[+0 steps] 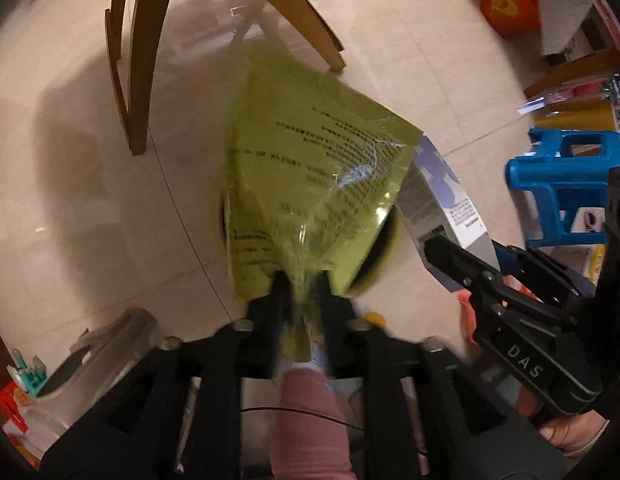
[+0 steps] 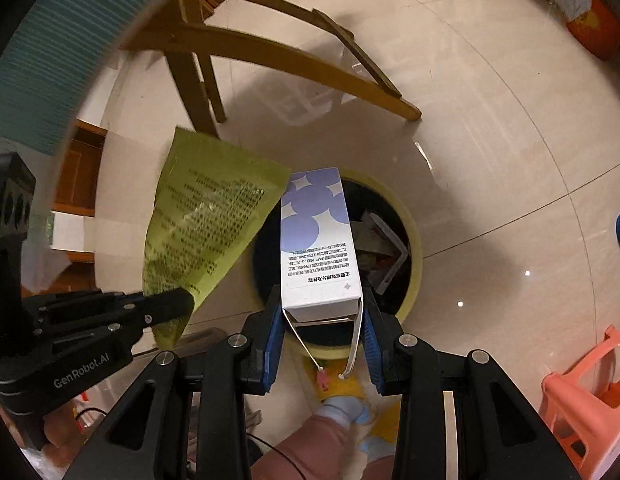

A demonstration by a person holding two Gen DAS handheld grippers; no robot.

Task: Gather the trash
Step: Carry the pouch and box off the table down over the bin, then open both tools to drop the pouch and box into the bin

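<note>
My left gripper (image 1: 301,280) is shut on a yellow-green plastic bag (image 1: 310,176) with black print, held above the floor; the bag also shows in the right wrist view (image 2: 206,216). My right gripper (image 2: 321,300) is shut on a white and purple carton (image 2: 318,248) with its flaps open, held over the yellow-rimmed trash bin (image 2: 414,240). The bin holds several discarded boxes. In the left wrist view the bin (image 1: 384,256) is mostly hidden behind the bag, and the carton (image 1: 442,204) shows at the right with the right gripper (image 1: 438,250).
A wooden chair (image 2: 214,60) stands on the beige tile floor beyond the bin. A blue stool (image 1: 566,184) and a pink stool (image 2: 586,396) are on the right. An orange container (image 1: 510,4) sits far right. My leg and foot (image 2: 342,408) are below.
</note>
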